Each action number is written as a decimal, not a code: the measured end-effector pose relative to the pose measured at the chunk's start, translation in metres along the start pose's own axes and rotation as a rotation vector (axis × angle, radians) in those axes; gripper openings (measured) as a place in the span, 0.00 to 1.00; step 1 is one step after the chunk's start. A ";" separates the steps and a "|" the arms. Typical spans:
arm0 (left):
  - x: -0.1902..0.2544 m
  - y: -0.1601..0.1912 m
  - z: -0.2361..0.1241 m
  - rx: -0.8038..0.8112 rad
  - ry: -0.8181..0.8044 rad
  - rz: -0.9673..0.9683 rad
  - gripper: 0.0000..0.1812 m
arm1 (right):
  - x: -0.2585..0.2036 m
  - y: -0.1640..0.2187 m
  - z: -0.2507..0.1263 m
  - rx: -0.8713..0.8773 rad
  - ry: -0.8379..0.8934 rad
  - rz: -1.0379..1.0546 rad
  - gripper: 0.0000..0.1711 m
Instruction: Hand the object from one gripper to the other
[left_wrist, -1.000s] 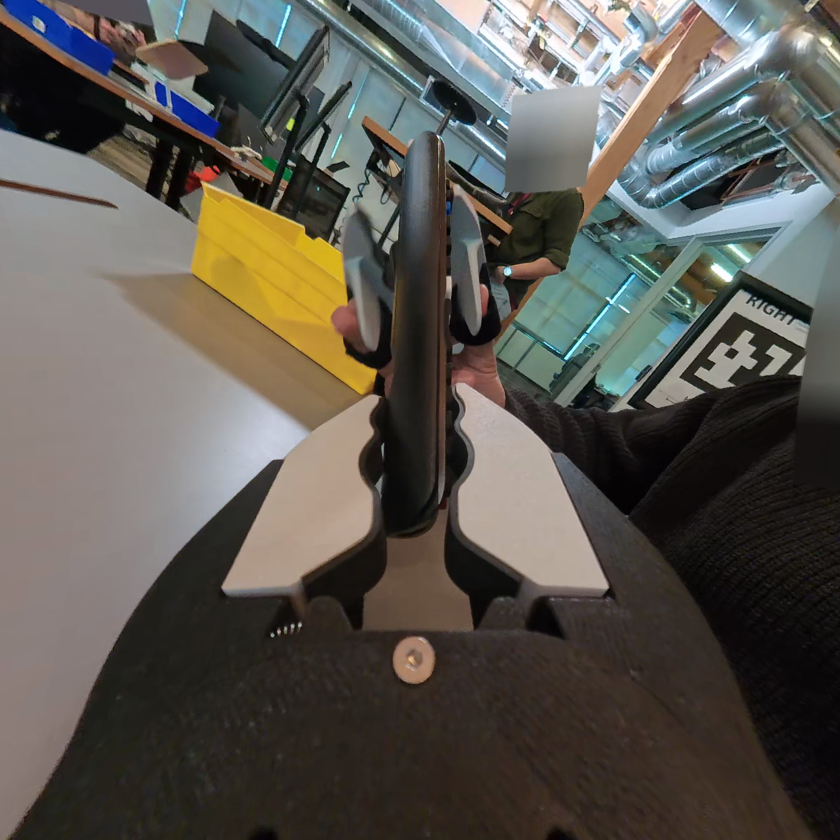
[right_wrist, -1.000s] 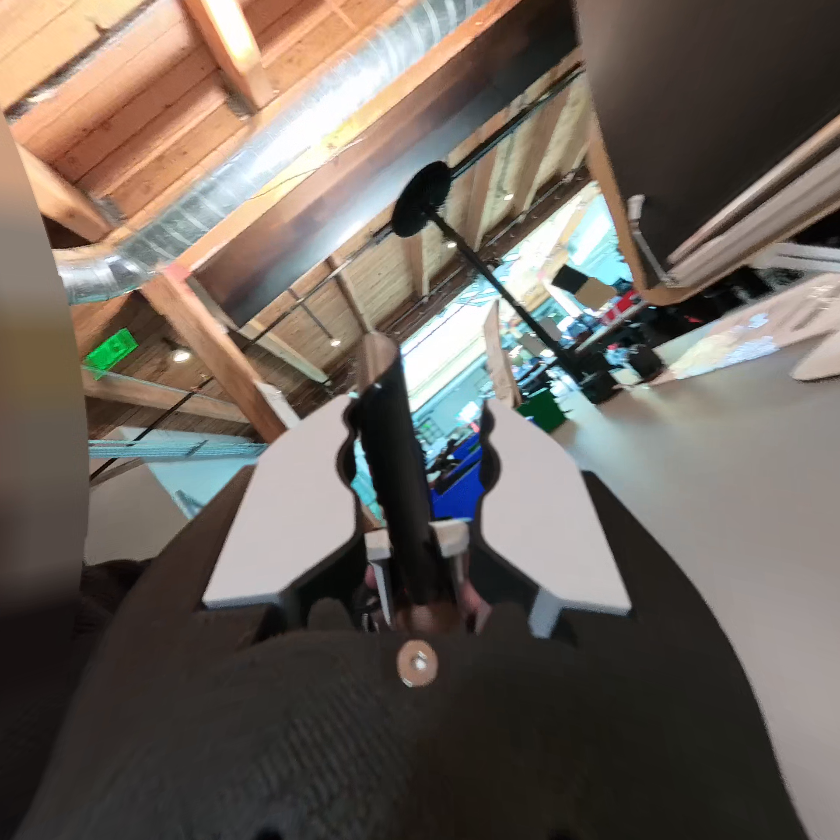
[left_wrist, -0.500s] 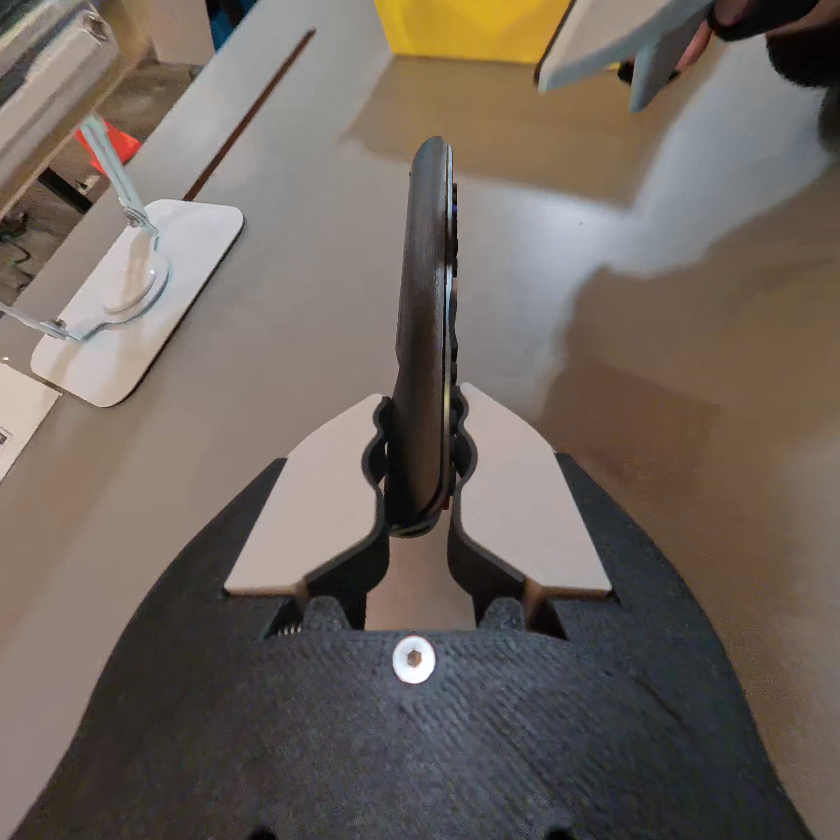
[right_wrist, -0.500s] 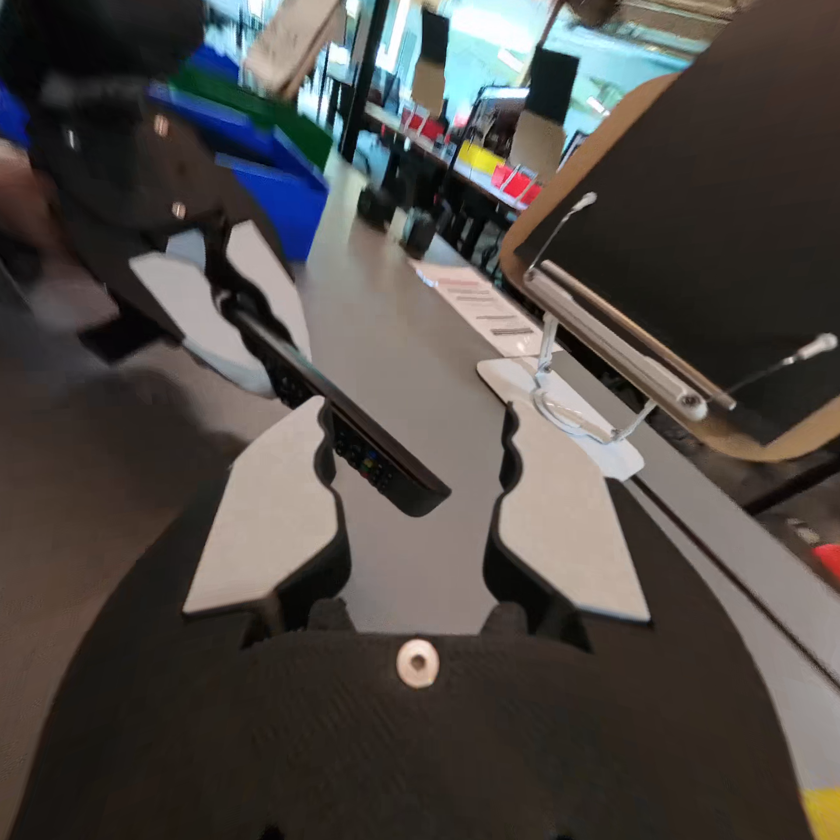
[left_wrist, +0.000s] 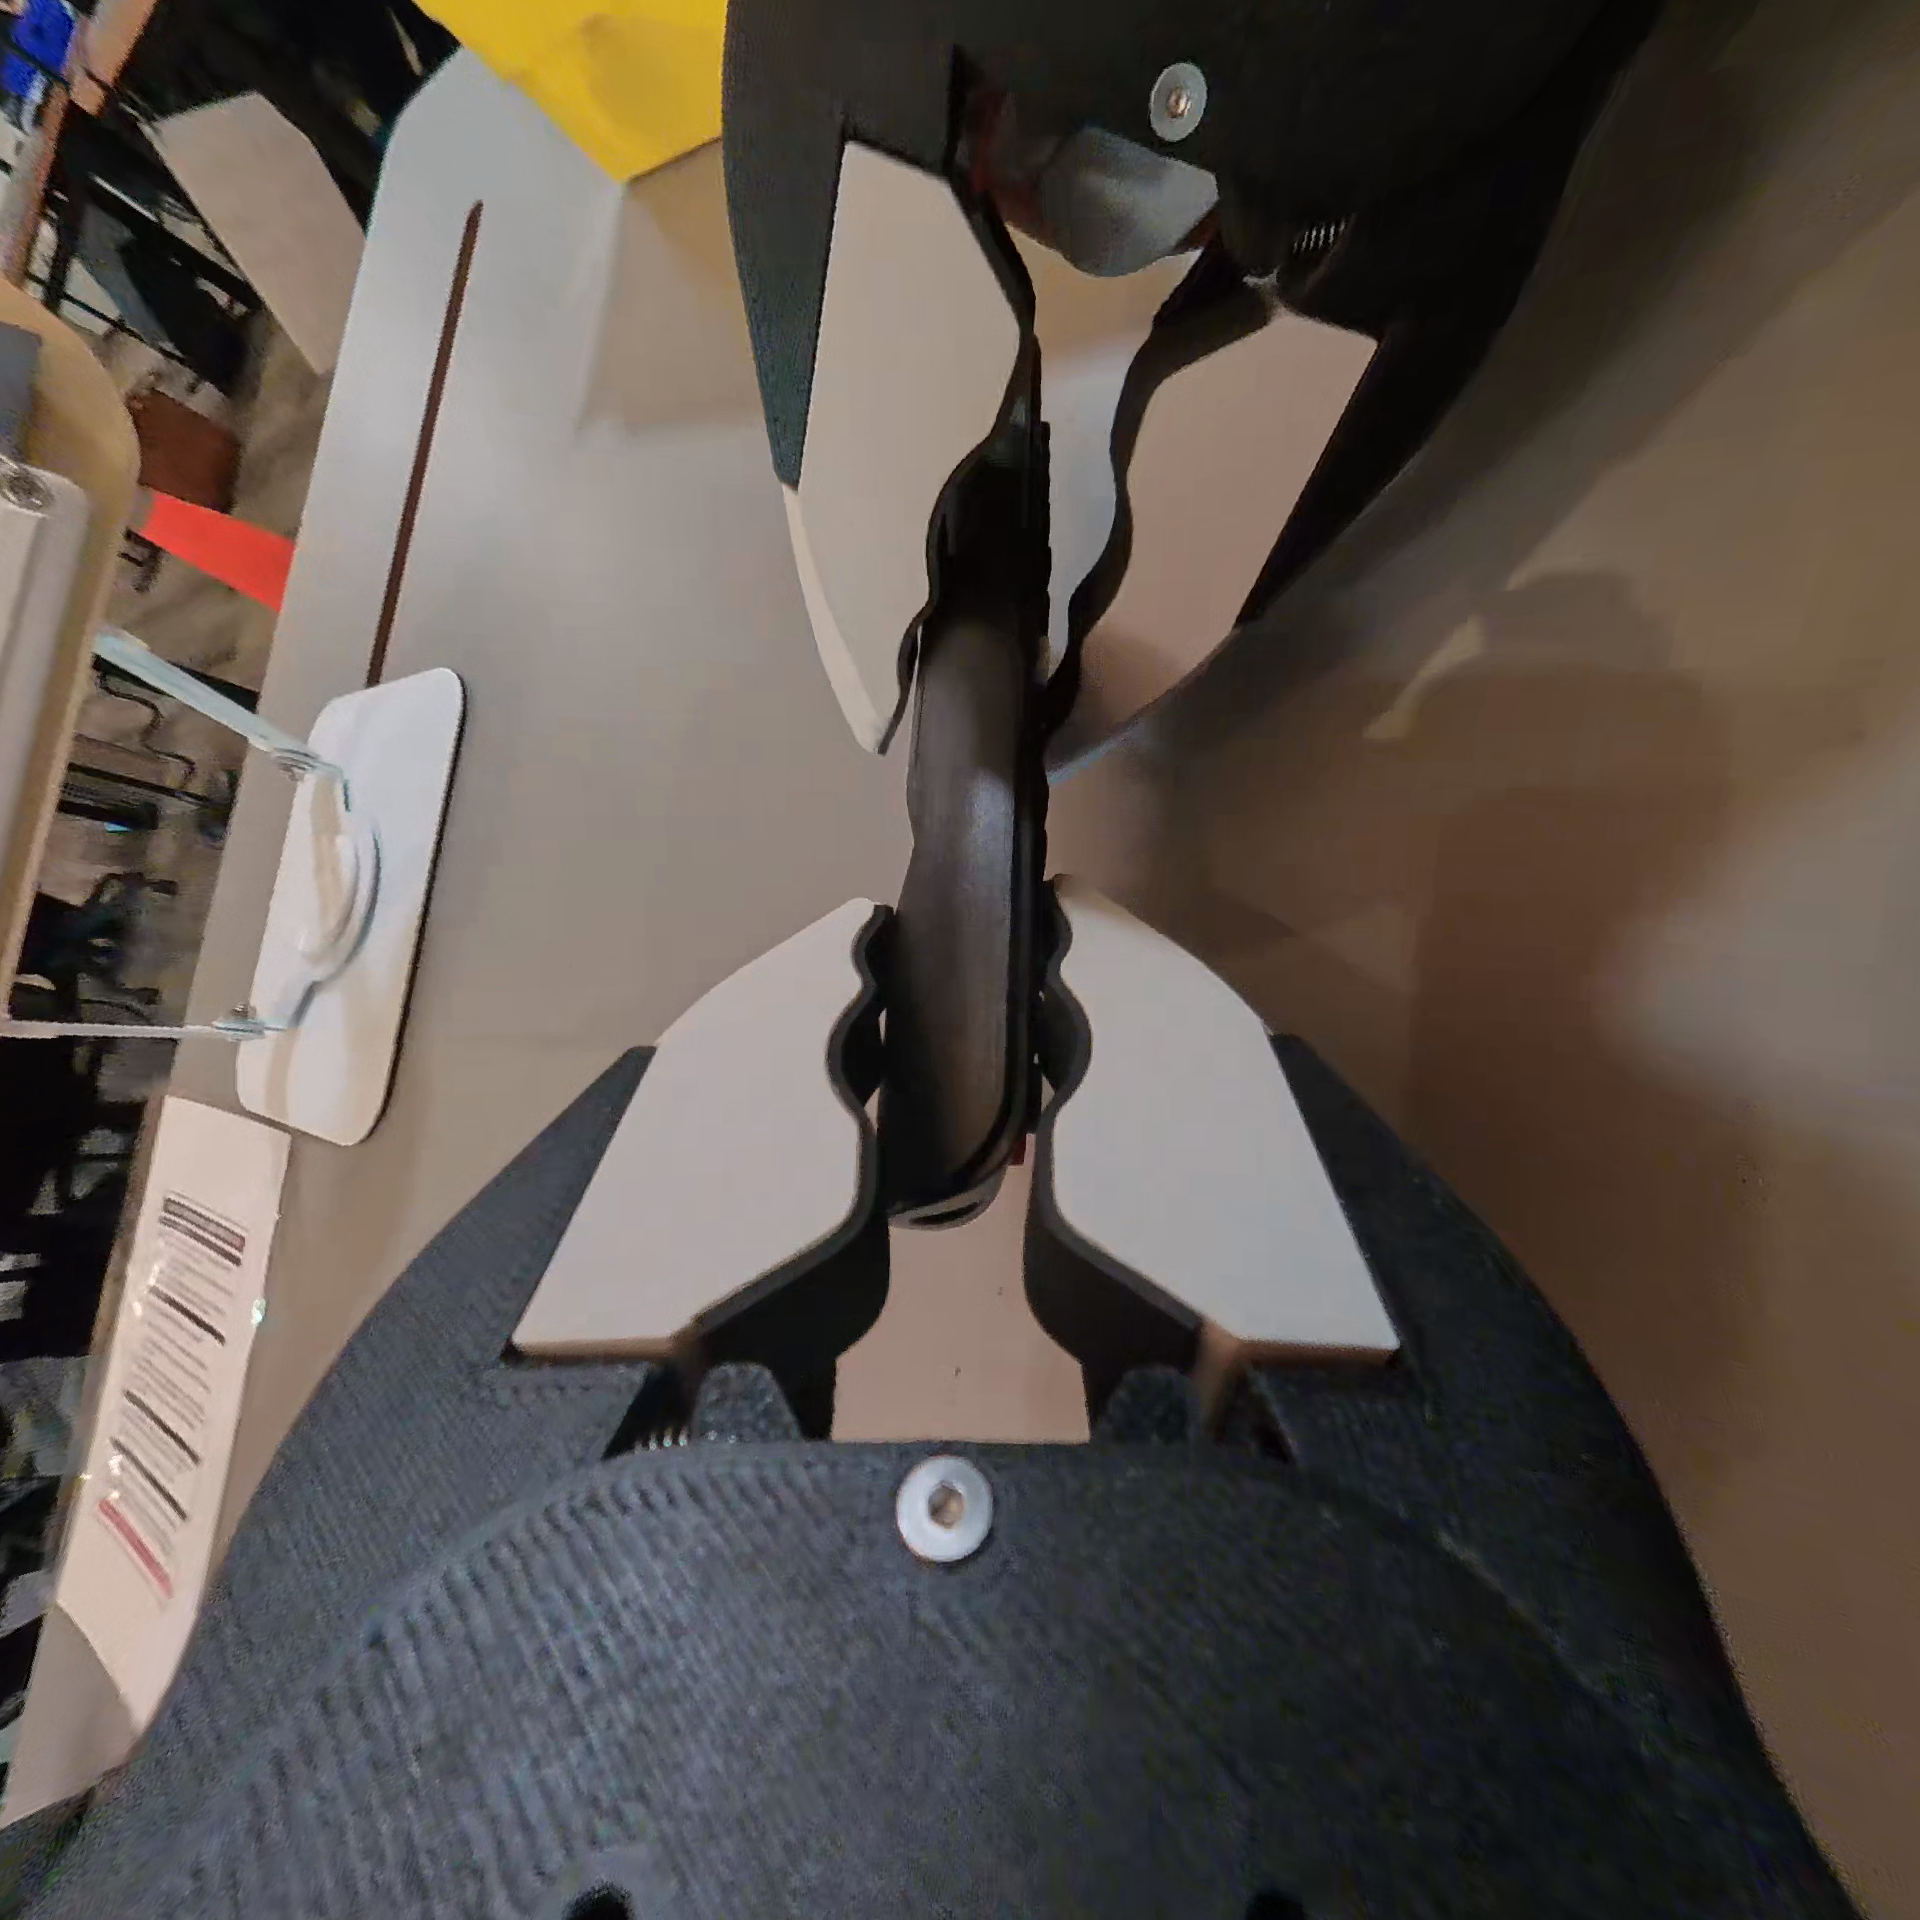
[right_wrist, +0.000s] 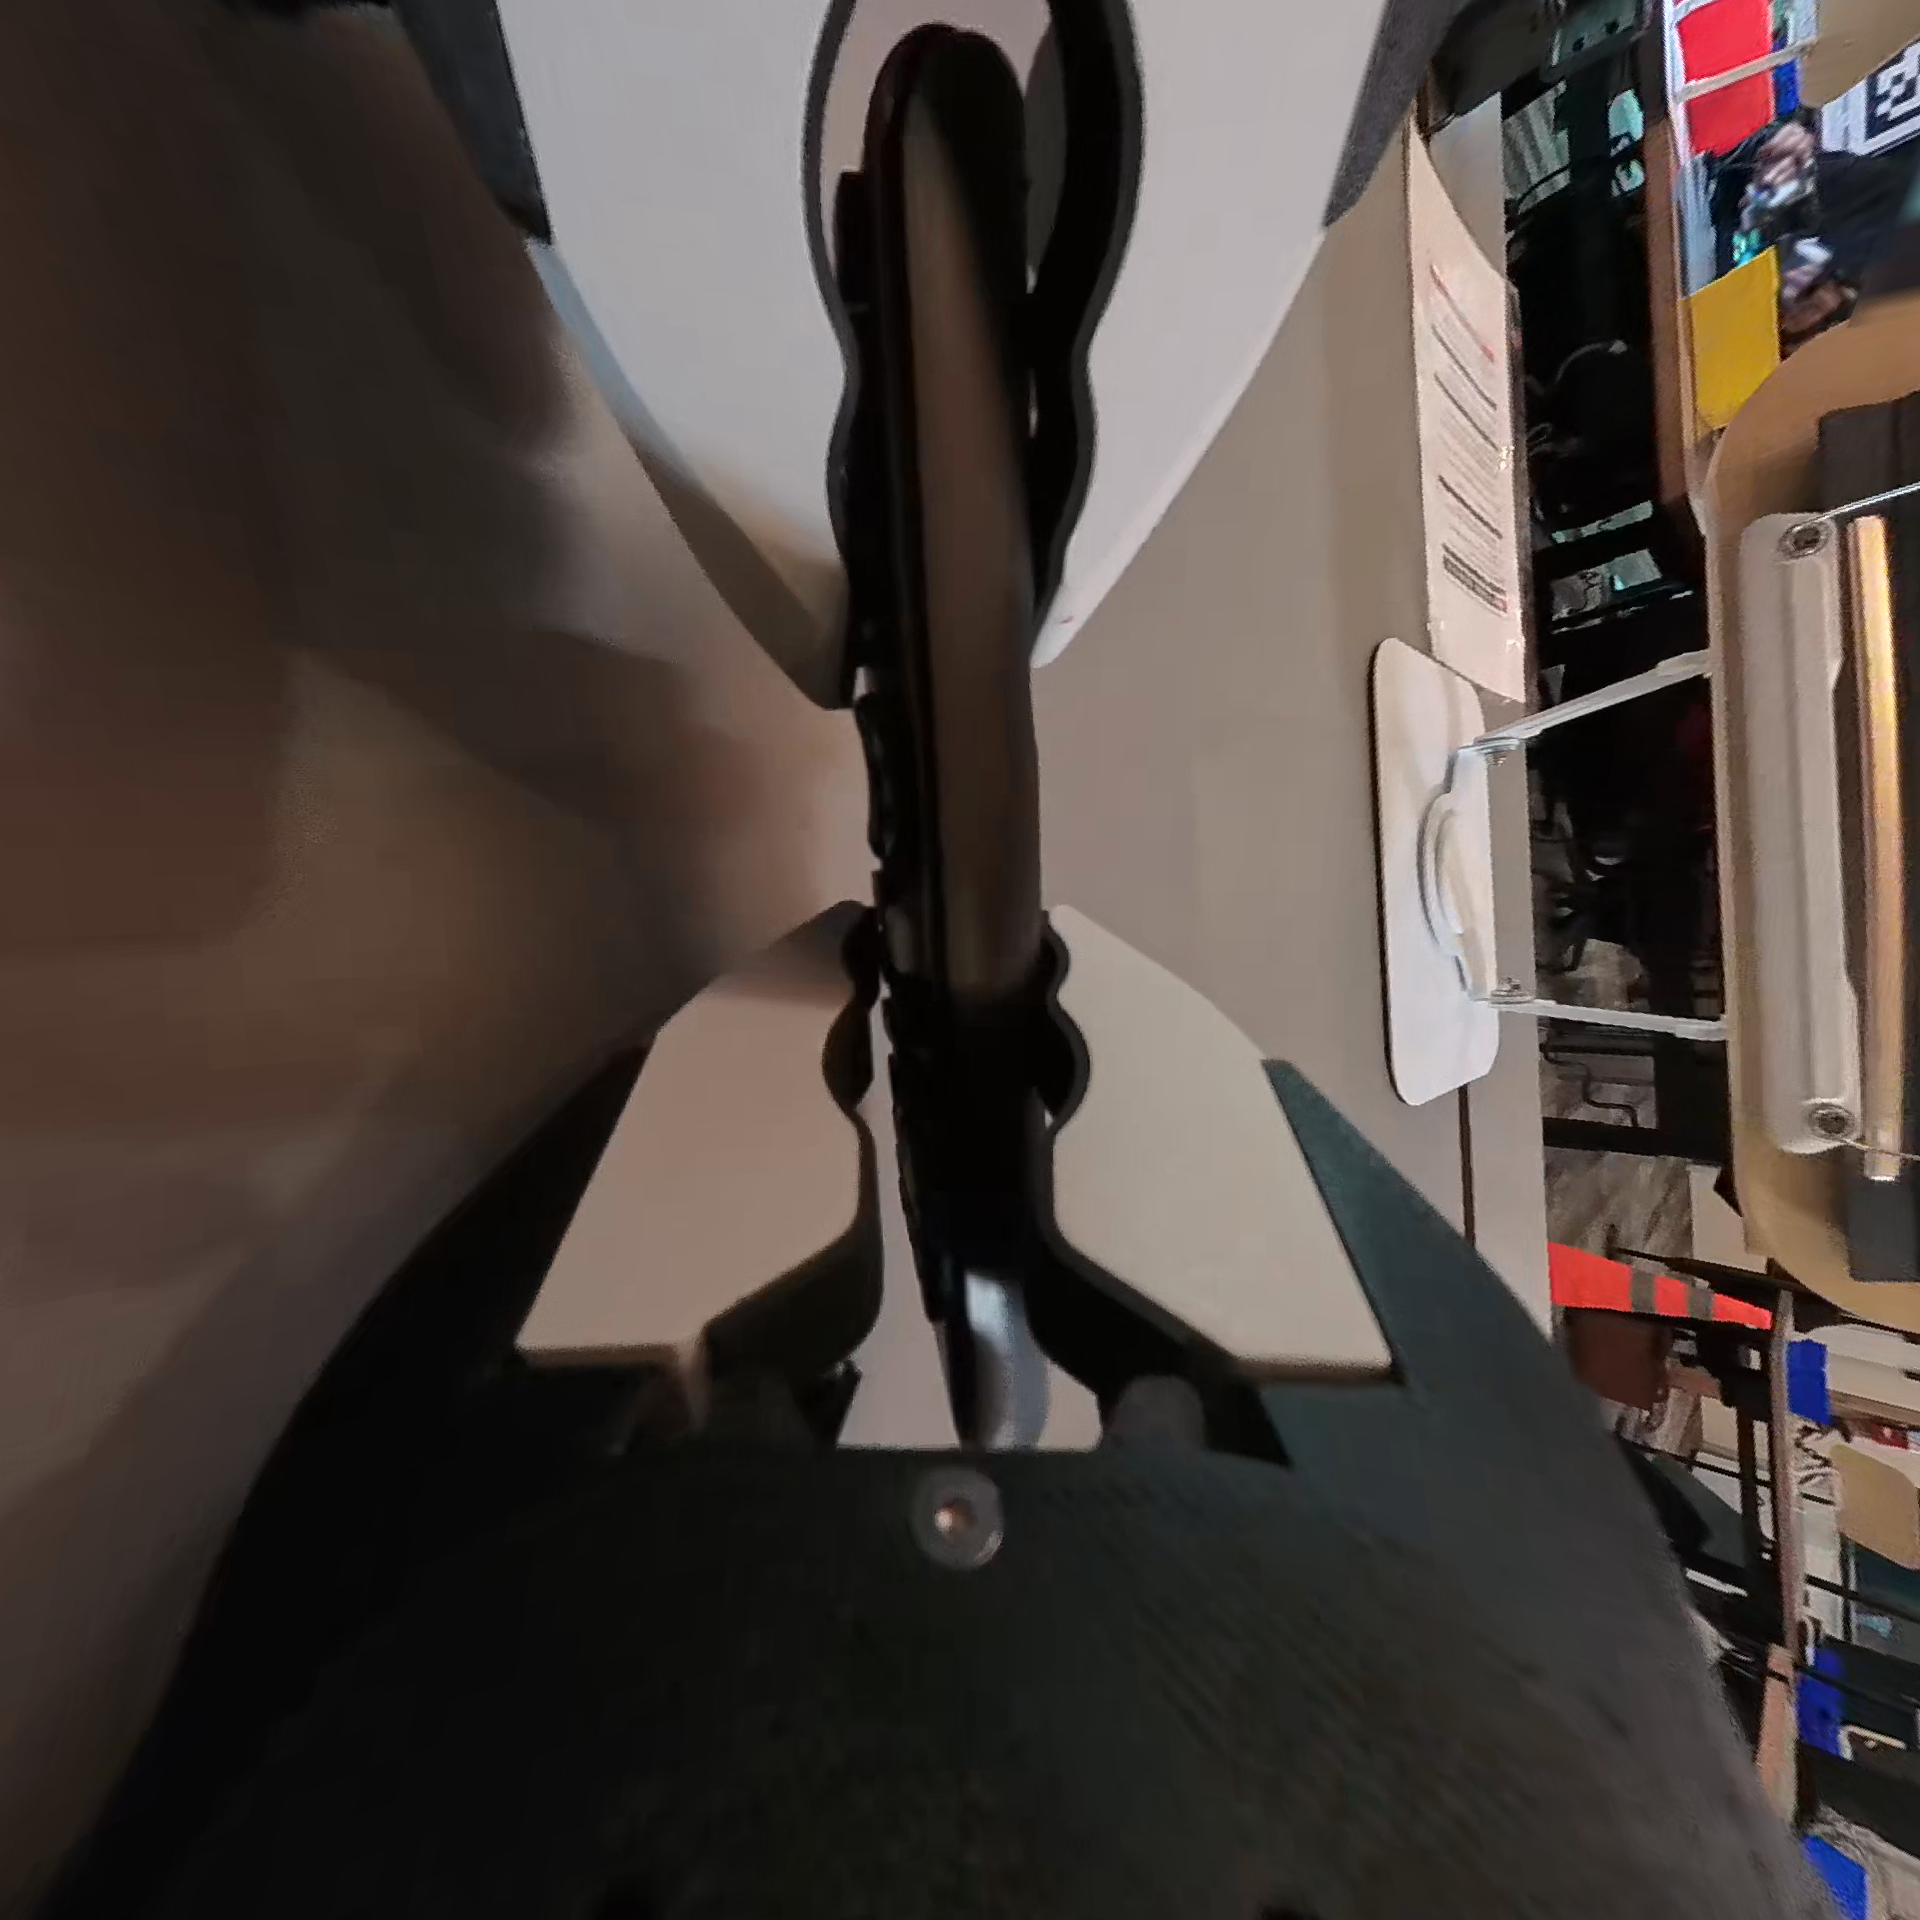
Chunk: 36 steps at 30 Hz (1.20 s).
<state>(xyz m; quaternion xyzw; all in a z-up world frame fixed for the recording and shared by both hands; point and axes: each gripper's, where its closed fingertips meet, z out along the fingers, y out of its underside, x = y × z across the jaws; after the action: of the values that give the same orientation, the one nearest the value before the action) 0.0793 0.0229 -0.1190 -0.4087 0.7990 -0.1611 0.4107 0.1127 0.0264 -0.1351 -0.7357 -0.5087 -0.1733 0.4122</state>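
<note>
A slim black remote control (left_wrist: 961, 831) is held edge-on above the grey table (left_wrist: 644, 520). My left gripper (left_wrist: 966, 899) is shut on its near end. My right gripper (left_wrist: 977, 727) comes in from the opposite side, facing the left one, with its fingers around the remote's other end. In the right wrist view the remote (right_wrist: 966, 623) runs up between my right gripper's (right_wrist: 954, 914) fingers, which press on both its faces. The left gripper (right_wrist: 940, 675) clamps the far end there. Both grippers hold the remote at once.
A white stand base (left_wrist: 343, 904) with a clear bracket sits near the table's edge, also in the right wrist view (right_wrist: 1434, 883). A printed sheet (left_wrist: 177, 1403) lies beside it. A yellow bin (left_wrist: 613, 73) stands at the far end. A dark slot (left_wrist: 426, 416) runs along the table. The grippers' ends are close to 4 cm from one another.
Half a second ago the right gripper was open and apart from the remote. It has moved in and closed on the remote's free end. The left gripper keeps its grip.
</note>
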 end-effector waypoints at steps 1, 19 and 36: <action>-0.001 0.000 0.000 0.001 -0.011 0.015 0.15 | -0.001 0.000 0.000 0.000 -0.006 0.004 0.18; -0.063 -0.033 -0.036 0.446 -0.208 -0.396 0.44 | 0.029 -0.017 -0.021 0.292 -0.111 0.508 0.15; -0.019 -0.104 -0.102 1.030 0.369 -0.590 0.44 | 0.003 -0.108 -0.131 1.081 -1.229 0.972 0.15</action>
<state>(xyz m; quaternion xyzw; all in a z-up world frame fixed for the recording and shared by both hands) 0.0596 -0.0336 0.0145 -0.3267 0.5299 -0.7007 0.3485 0.0395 -0.0589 -0.0078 -0.5390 -0.2862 0.6929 0.3839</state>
